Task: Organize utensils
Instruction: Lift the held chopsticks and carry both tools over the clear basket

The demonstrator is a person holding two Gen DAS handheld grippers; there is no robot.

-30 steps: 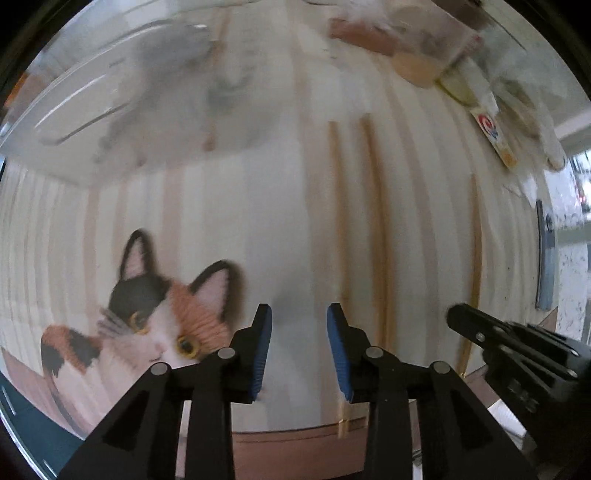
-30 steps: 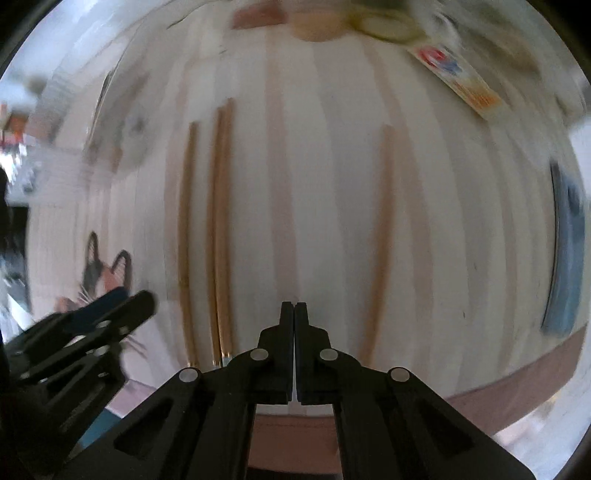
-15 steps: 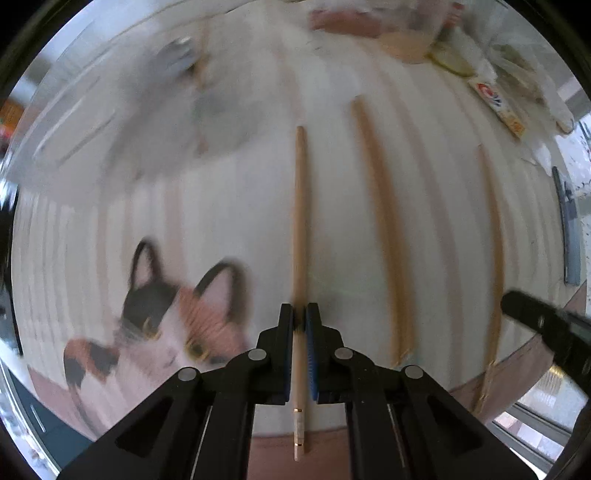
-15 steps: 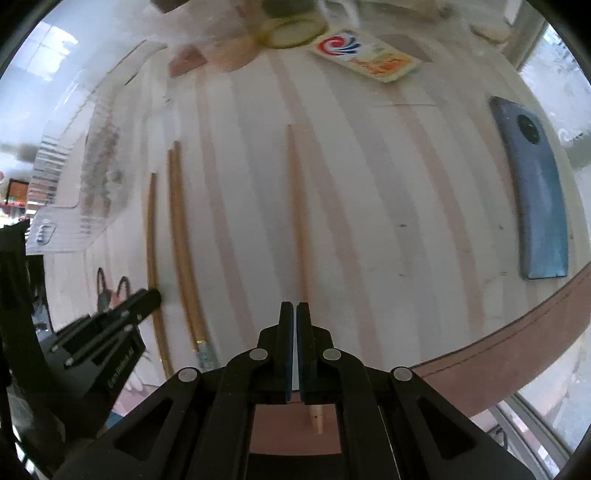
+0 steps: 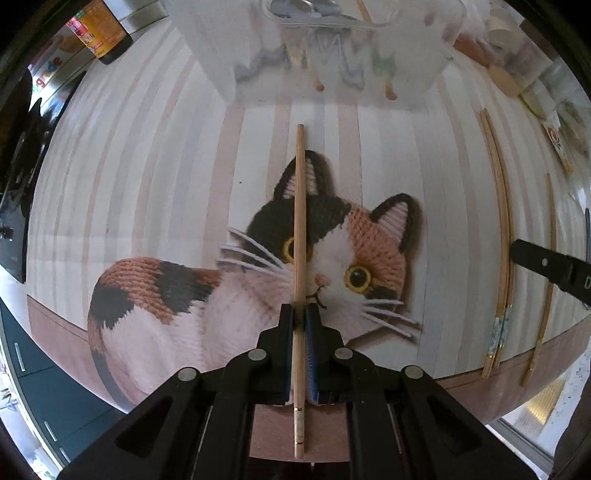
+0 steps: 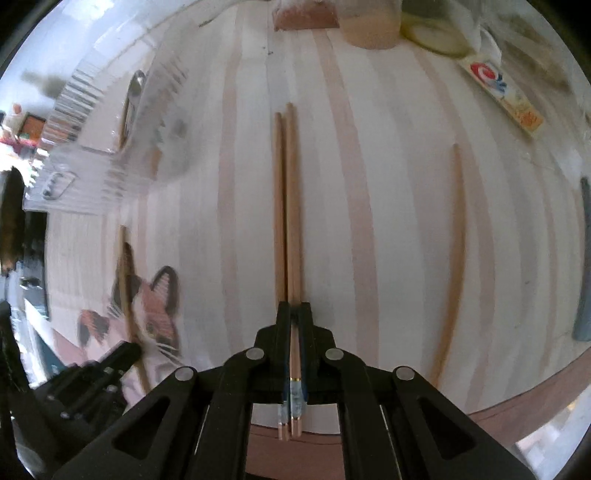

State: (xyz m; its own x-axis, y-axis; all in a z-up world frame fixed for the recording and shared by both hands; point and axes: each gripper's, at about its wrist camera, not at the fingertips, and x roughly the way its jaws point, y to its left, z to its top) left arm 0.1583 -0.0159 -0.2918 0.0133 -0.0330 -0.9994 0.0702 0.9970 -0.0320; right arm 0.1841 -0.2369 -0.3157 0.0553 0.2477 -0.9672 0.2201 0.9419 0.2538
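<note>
My left gripper [image 5: 300,310] is shut on a single wooden chopstick [image 5: 300,221], which it holds over the cat picture [image 5: 351,258] on the striped placemat. The chopstick's tip points at the clear utensil container [image 5: 332,66], which has spoons and other chopsticks in it. My right gripper [image 6: 294,308] is over a chopstick pair [image 6: 286,203] lying on the mat. Its jaws are almost together, and one chopstick of the pair shows in the slit between them. Whether the pads press on it I cannot tell. A lone chopstick [image 6: 456,240] lies to the right.
The placemat's brown border [image 6: 517,410] marks its near edge. A dark phone [image 6: 583,266] lies at the far right, and a printed packet [image 6: 506,96] and small dishes lie at the back. A dark bottle [image 5: 99,33] stands back left, beyond the container.
My left gripper closed on the single chopstick and carried it left, over the cat picture. My right gripper slid left from the lone chopstick to the pair, and its slit widened slightly.
</note>
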